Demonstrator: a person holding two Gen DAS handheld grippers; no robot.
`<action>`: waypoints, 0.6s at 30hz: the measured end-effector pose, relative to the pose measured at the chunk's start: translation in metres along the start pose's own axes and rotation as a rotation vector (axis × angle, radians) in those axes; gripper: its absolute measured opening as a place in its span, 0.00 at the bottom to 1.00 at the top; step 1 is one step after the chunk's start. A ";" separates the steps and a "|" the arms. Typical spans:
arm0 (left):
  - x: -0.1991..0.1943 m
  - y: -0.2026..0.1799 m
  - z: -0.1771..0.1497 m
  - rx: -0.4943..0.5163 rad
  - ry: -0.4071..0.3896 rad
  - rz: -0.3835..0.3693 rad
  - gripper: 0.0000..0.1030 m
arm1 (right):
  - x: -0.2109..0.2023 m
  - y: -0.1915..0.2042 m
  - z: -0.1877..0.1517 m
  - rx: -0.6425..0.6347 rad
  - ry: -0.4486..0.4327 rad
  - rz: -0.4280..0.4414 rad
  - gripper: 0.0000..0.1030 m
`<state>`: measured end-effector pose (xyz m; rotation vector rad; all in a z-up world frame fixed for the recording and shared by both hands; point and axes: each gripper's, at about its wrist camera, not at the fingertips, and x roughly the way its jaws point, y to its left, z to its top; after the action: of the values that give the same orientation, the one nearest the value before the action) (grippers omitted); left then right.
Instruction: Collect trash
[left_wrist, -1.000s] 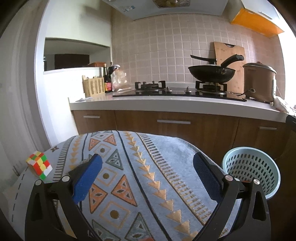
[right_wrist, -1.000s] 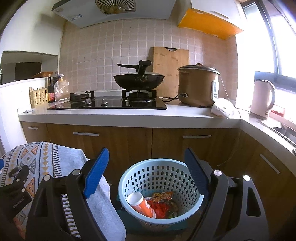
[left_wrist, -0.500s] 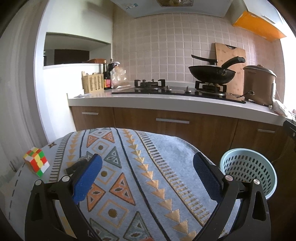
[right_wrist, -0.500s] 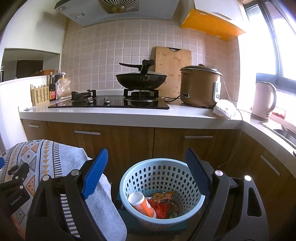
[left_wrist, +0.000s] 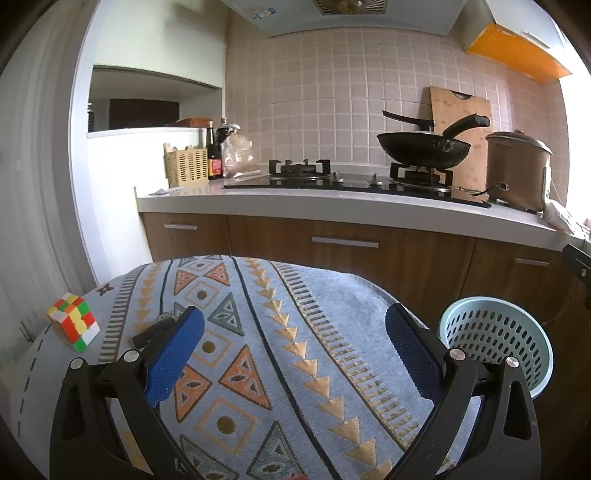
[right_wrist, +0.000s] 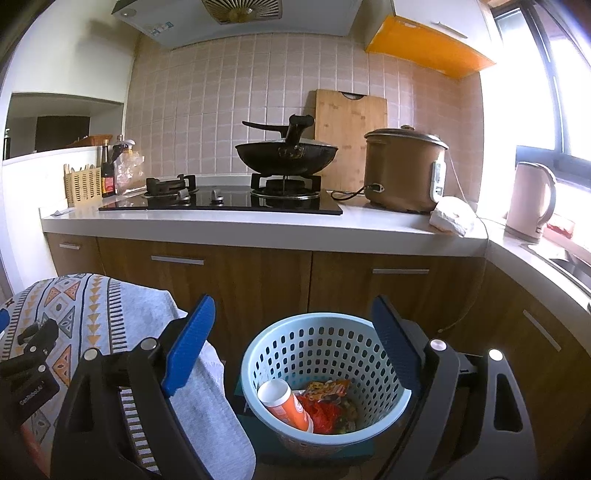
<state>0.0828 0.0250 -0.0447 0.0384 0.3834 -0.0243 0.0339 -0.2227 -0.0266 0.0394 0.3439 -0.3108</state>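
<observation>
Your left gripper hangs over the patterned tablecloth with its blue pads spread wide and nothing between them. Your right gripper is likewise spread, empty, and aimed down over the pale blue perforated basket, which stands on the floor just beside the table's right edge, in front of the wooden cabinets.

Only the right wrist view looks into that basket: the trash lies at its bottom, an orange-and-white cup tipped on its side against the near-left wall, with a crumpled red wrapper and a printed snack packet touching it on the right. From the left wrist view you get just the basket's rim and inner wall, its contents hidden.

Only the left wrist view shows the table's left edge, where a scrambled puzzle cube sits on a pale strip of the cloth, and a small dark object, half hidden behind your left pad, lies on the cloth; what it is you cannot tell.

Only the right wrist view reaches the far right of the counter: a pink kettle by the window and a crumpled white cloth near the brown rice cooker. Both views show the black wok on the stove's right burner.
</observation>
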 end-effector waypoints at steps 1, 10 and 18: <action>0.000 0.000 0.000 0.001 0.001 -0.002 0.93 | 0.000 0.000 0.000 0.001 0.001 0.001 0.80; 0.000 -0.002 -0.001 0.003 0.004 -0.009 0.93 | 0.002 0.000 0.000 -0.006 0.006 0.001 0.80; 0.000 -0.004 -0.002 0.008 0.006 -0.013 0.93 | 0.003 0.003 0.000 -0.013 0.008 0.005 0.80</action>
<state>0.0821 0.0213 -0.0468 0.0438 0.3893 -0.0381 0.0378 -0.2213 -0.0277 0.0285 0.3541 -0.3039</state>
